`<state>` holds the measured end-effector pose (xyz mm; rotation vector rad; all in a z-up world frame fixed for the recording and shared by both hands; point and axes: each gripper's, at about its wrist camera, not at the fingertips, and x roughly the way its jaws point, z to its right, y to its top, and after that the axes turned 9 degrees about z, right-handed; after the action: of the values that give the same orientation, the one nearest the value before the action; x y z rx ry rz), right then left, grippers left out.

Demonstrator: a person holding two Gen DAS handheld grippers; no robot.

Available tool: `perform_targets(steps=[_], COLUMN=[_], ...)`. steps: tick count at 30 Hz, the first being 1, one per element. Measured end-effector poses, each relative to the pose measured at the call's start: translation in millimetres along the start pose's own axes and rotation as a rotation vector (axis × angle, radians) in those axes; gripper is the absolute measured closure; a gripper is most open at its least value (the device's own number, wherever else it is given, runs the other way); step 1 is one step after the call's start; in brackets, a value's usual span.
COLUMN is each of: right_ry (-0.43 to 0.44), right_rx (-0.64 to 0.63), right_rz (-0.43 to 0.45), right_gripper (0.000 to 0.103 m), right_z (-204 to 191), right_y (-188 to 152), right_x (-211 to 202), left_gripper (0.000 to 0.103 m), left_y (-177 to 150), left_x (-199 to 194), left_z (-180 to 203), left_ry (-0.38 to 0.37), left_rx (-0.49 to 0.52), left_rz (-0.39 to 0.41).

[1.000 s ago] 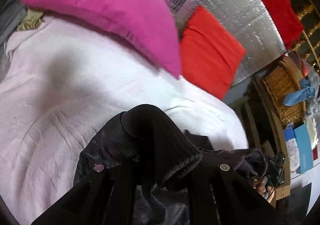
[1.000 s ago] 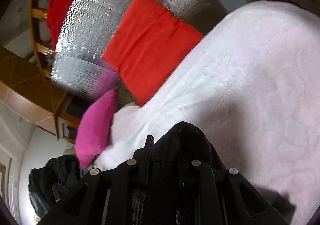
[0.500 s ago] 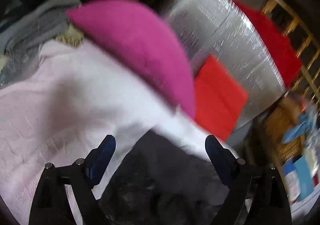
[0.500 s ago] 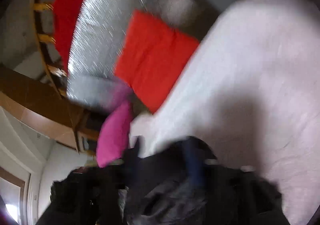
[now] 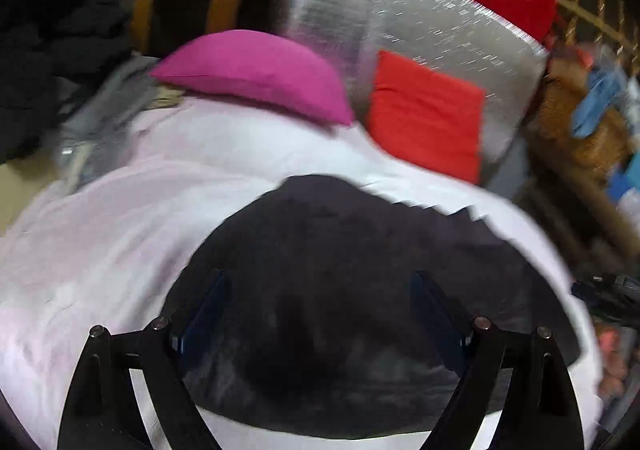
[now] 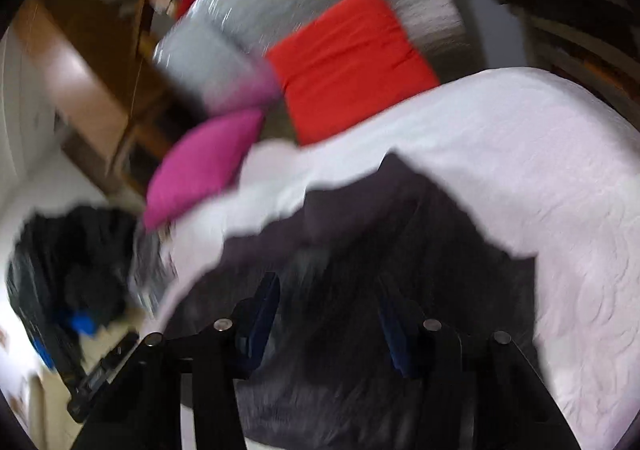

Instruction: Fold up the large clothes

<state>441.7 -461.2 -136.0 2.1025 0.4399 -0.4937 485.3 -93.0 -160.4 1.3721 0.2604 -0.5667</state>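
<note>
A pale pink bedspread (image 5: 120,234) carries a dark garment (image 5: 340,250) and magenta pillow (image 5: 256,70).

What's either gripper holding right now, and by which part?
Nothing. The left gripper is open above the dark garment on the bed. The right gripper is closing, but its pads are not pressing the cloth.

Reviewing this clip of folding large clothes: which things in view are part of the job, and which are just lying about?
Part of the job:
- dark garment, spread on the bed
- left gripper, open above it
- right gripper, jaws closing, nothing pinched
- white bedspread, the folding surface

Just lying about:
- pink cushion
- red cushion
- silver foil panel
- dark clothes heap
- wicker basket
</note>
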Motion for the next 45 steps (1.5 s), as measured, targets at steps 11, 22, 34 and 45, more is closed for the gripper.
perform_targets(steps=[11,22,34,45], right_ry=[-0.314,-0.331,-0.074,-0.121], right_rx=[-0.203,-0.153,-0.35,-0.329], right_rz=[-0.105,-0.11,-0.124,-0.225], right_gripper=[0.051,0.05,0.049,0.048], right_z=[3,7,-109,-83], right_y=[-29,-14,-46,-93], right_x=[87,100,58,112], left_gripper=[0.012,0.012,0.012,0.005], left_y=[-28,-20,-16,-43], left_x=[72,59,33,65], left_z=[-17,-21,-49,-52], left_ry=[0.124,0.105,0.199,0.212], left_rx=[0.076,0.047,0.037,0.111], left_rz=[-0.098,-0.15,-0.155,-0.246])
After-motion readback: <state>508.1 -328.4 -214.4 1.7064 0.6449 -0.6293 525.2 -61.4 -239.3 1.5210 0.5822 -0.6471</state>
